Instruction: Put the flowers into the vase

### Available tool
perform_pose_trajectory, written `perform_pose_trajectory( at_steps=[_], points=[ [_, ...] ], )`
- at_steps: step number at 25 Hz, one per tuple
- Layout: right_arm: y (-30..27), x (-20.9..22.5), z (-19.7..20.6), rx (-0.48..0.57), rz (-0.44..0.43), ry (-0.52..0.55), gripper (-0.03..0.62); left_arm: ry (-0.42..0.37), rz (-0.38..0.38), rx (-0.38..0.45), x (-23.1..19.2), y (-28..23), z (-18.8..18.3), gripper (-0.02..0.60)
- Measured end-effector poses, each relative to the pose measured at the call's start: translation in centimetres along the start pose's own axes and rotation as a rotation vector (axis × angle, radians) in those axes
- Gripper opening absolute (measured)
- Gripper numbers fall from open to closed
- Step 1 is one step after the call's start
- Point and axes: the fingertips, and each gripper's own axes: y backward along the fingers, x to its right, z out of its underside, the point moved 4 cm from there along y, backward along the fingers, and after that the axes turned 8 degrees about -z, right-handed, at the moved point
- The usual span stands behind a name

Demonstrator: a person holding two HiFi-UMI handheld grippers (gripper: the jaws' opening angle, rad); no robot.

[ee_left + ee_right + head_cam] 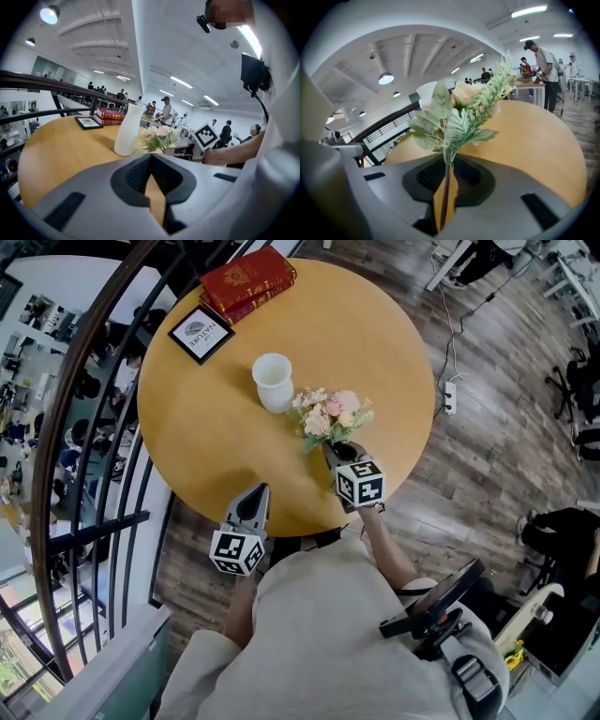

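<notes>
The grab is done, so we call this the carry. The right gripper [336, 452] has its jaws pinched onto the stems of the flowers [328, 414]. Its own view shows the stems running straight down between the pads and the leaves fanning out above them. The blooms stand at about 4 o'clock from the vase [273, 382], just beside it and not in it. They seem to be off the table [197, 437], though we can't say for sure.

The vase stands upright near the middle of the table with its mouth open and unobstructed. The left gripper [257, 493] waits at the 6 o'clock edge, jaws drawn together at the tips and holding nothing. Books [248, 281] lie out at 12 o'clock, with a framed card [201, 333] at 11, both well clear of the action.

As we see it, the next move takes the bunch higher and toward 10 o'clock until the stem ends hang over the vase's mouth. The gripper then tips so the stems point down, and lowers them inside before letting go. The light vase could topple if the stems catch its rim, so the idle left gripper might well steady it.
</notes>
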Motion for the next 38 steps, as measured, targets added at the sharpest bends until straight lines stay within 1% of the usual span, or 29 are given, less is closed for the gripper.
perform_pose_trajectory(
  at_steps=[2,7,9,11,13,18,24,28,38],
  points=[
    [0.7,-0.5,-3.1,0.084,-0.024,0.021,0.055,-0.006,0.005,0.004,0.3,-0.1,-0.2,0.008],
    [2.6,-2.5,-11.4,0.269,-0.074,0.111,0.055,-0.014,0.004,0.021,0.6,-0.3,-0.8,0.008],
    [3.4,-3.4,-14.1,0.324,-0.089,0.158,0.055,-0.016,0.0,0.03,0.6,-0.4,-0.9,0.008],
    [4.0,-4.0,-16.0,0.353,-0.089,0.197,0.055,-0.015,-0.003,0.038,0.6,-0.5,-1.1,0.008],
    [4.3,-4.2,-16.8,0.369,-0.091,0.211,0.055,-0.013,-0.004,0.044,0.7,-0.6,-1.2,0.008],
    [5.0,-4.3,-18.0,0.418,-0.111,0.206,0.055,-0.018,-0.002,0.053,0.8,-0.9,-1.6,0.008],
    [5.0,-5.3,-20.5,0.477,-0.152,0.264,0.055,-0.018,-0.02,0.072,0.7,-0.7,-1.9,0.008],
    [4.2,-5.9,-23.1,0.529,-0.201,0.298,0.056,-0.017,-0.046,0.089,0.2,-0.8,-2.6,0.008],
    [0.8,-7.8,-29.8,0.6,-0.313,0.384,0.057,-0.008,-0.133,0.109,-1.8,-1.1,-4.3,0.008]
  ],
)
